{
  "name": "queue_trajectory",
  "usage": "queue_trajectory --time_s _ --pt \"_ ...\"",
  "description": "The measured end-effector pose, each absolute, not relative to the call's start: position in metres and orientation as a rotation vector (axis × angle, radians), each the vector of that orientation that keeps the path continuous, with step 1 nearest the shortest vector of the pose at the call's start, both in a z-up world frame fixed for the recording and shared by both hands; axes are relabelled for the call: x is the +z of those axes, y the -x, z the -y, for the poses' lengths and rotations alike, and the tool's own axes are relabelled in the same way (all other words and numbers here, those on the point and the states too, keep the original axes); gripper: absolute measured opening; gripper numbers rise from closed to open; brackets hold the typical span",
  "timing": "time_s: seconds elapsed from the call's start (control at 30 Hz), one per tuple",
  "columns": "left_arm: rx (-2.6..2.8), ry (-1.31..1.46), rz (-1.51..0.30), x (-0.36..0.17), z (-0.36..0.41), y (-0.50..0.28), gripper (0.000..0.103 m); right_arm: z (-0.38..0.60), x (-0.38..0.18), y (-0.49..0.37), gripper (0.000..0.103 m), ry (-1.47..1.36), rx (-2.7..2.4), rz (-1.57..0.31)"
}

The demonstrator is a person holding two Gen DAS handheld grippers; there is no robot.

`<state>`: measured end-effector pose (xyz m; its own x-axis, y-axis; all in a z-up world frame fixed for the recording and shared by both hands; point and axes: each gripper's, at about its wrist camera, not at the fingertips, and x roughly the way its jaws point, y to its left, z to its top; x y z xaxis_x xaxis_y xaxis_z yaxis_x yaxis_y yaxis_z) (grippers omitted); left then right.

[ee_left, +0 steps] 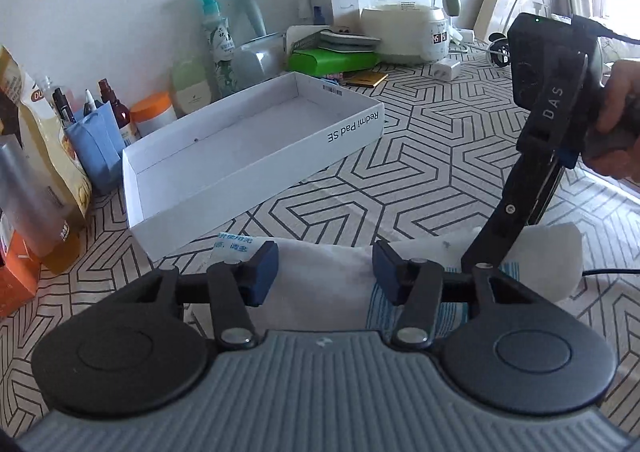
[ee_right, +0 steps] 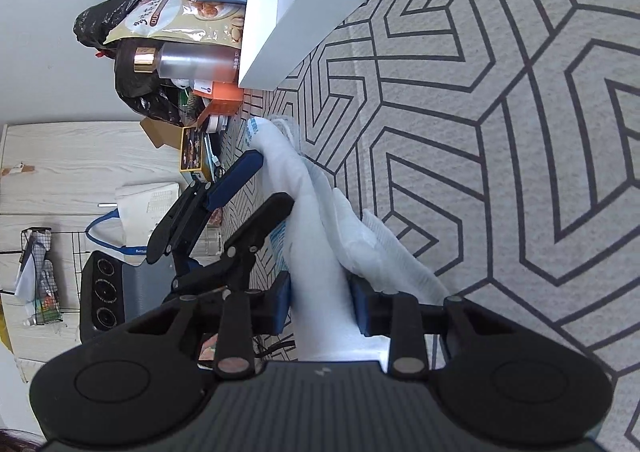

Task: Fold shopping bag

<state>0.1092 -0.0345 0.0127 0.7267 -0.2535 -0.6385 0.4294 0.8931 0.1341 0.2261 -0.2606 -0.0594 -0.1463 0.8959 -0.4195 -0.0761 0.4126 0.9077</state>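
White box lid (ee_left: 256,156), kettle (ee_left: 404,4), spray bottle (ee_left: 216,28)

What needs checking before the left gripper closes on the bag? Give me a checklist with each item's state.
1. Right gripper pinching the shopping bag: ok.
2. Bag between the left gripper pads: ok.
3. Left pads pressing on the bag: not ok, gaps show.
4. Bag bunched into a strip on the table: ok.
5. White box clear of the bag: ok, beside it.
6. Fold edges aligned: cannot tell.

left wrist: low, close, faces wall | right wrist: rolled sideways | shared: white box (ee_left: 248,156), bag (ee_right: 316,252)
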Motion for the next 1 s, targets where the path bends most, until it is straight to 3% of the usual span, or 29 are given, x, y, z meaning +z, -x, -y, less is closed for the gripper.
queue_trajectory --time_s 0.1,0.27,0.37,0.47,0.67,1.0 --pt "-0.392 -0.291 -0.675 0.009 0.038 -0.114 0.051 0.261 -0.047 -0.22 0.035 -0.699 0.998 -1.405" --pt "-0.391 -0.318 -0.683 0.006 0.044 -0.117 0.051 0.254 0.02 -0.175 0.049 -0.225 0.887 -1.037" --pt "-0.397 -0.304 -0.693 0.006 0.043 -0.12 0.051 0.239 0.06 -0.116 0.049 0.165 0.768 -0.659" --pt "-0.406 -0.292 -0.7 0.007 0.041 -0.121 0.051 0.218 0.074 -0.069 0.039 0.423 0.887 -0.509" --pt "-0.463 -0.301 -0.733 0.009 0.037 -0.127 0.049 0.156 0.045 -0.022 0.037 0.886 0.852 -0.492" --pt "-0.543 -0.222 -0.794 0.009 0.026 -0.148 0.049 0.12 0.009 -0.049 0.044 1.071 0.713 -0.556"
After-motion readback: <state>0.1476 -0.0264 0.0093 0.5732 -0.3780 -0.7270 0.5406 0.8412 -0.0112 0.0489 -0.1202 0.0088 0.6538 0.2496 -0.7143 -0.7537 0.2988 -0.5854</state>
